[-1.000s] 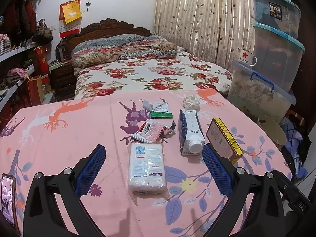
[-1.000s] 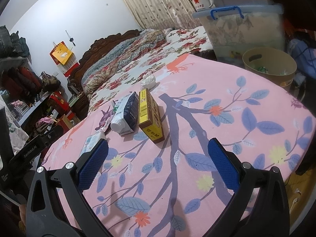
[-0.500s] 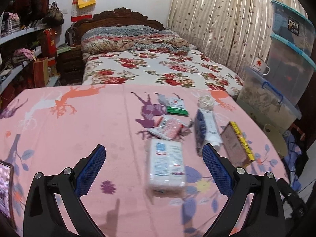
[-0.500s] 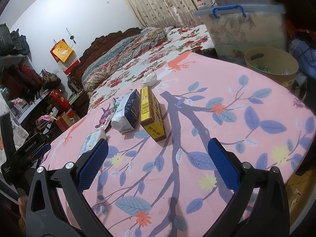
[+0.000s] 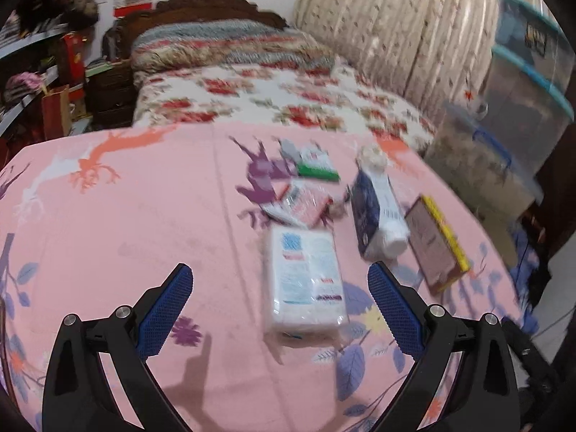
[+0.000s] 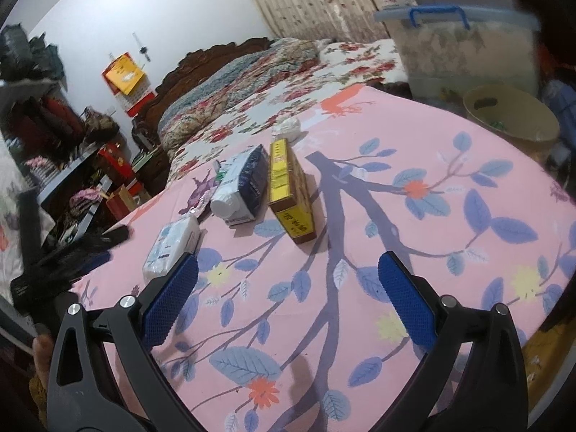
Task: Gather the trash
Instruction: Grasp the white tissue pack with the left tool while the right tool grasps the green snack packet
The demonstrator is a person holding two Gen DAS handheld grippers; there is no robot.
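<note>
Both the left gripper (image 5: 279, 289) and the right gripper (image 6: 288, 280) are wide apart and hold nothing, so no trash is picked up yet, and next the left one should close on the white pack (image 5: 306, 282) at 1 o'clock

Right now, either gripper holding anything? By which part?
Nothing held. Left gripper and right gripper are both open, fingers apart above the table.
</note>
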